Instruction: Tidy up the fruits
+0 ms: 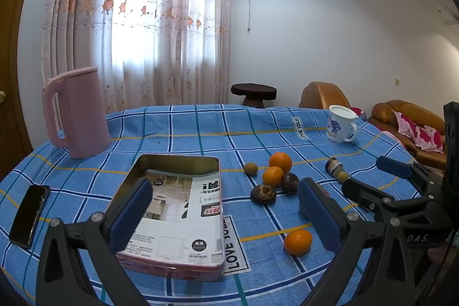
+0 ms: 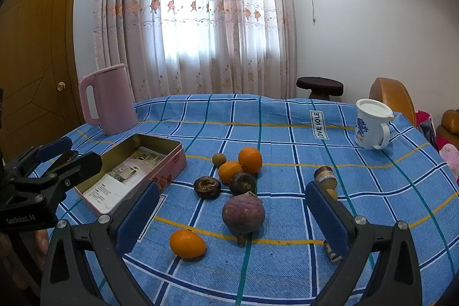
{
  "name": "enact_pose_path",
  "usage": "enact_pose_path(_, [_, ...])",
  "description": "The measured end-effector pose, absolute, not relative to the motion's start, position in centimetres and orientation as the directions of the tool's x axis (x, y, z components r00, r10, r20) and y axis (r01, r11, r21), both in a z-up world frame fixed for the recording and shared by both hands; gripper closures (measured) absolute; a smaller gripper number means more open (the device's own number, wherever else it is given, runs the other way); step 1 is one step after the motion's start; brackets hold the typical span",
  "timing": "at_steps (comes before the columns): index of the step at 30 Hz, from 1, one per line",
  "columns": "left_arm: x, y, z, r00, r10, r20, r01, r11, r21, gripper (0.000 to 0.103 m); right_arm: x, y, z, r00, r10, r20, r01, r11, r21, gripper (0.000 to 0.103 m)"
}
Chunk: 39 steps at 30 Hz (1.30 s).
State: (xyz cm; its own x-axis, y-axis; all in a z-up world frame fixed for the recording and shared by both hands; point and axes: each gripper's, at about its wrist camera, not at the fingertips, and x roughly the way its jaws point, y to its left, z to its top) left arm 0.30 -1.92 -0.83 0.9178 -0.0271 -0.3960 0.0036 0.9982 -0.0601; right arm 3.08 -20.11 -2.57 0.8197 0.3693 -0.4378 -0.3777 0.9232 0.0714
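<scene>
An open pink tin (image 1: 175, 208) (image 2: 134, 174) lined with printed paper lies on the blue checked tablecloth. My left gripper (image 1: 226, 208) is open and empty above the tin's right edge. My right gripper (image 2: 232, 217) is open and empty, its pads either side of a purple round fruit (image 2: 243, 212). A loose orange (image 2: 187, 243) (image 1: 297, 241) lies near it. Two oranges (image 2: 250, 159) (image 2: 229, 170), two dark fruits (image 2: 207, 187) (image 2: 242, 183) and a small brown fruit (image 2: 218, 158) cluster mid-table; the cluster also shows in the left wrist view (image 1: 274, 177).
A pink kettle (image 1: 77, 113) (image 2: 110, 101) stands at the back left. A white mug (image 1: 341, 124) (image 2: 371, 124) stands at the back right. A phone (image 1: 28, 215) lies at the left edge. A small jar (image 2: 325, 177) and small fruit lie on the right.
</scene>
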Motion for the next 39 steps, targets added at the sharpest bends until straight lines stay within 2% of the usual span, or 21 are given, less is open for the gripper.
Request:
enact_pose_path(23, [0.9, -3.4, -1.6, 0.909, -0.055, -0.413, 0.036, 0.998, -0.054, 0.000, 3.2, -21.0, -2.8, 0.821, 0.349, -0.451, -0.359, 0.931, 0.068, 0.001])
enact_pose_path(33, [1.8, -6.6, -4.3, 0.877, -0.109, -0.468, 0.108, 0.994, -0.030, 0.000, 3.7, -26.1, -5.5, 0.841, 0.230, -0.489, -0.234, 0.971, 0.053, 0.001])
enact_pose_path(36, [2.0, -8.5, -5.0, 0.862, -0.150, -0.484, 0.166, 0.986, -0.010, 0.002, 4.0, -27.5, -6.5, 0.848, 0.150, -0.508, -0.173, 0.985, 0.002, 0.002])
enact_pose_path(39, [2.4, -9.7, -5.9, 0.833, -0.189, -0.519, 0.212, 0.977, -0.015, 0.010, 4.8, -29.3, -7.6, 0.828, 0.139, -0.542, -0.152, 0.988, 0.021, 0.005])
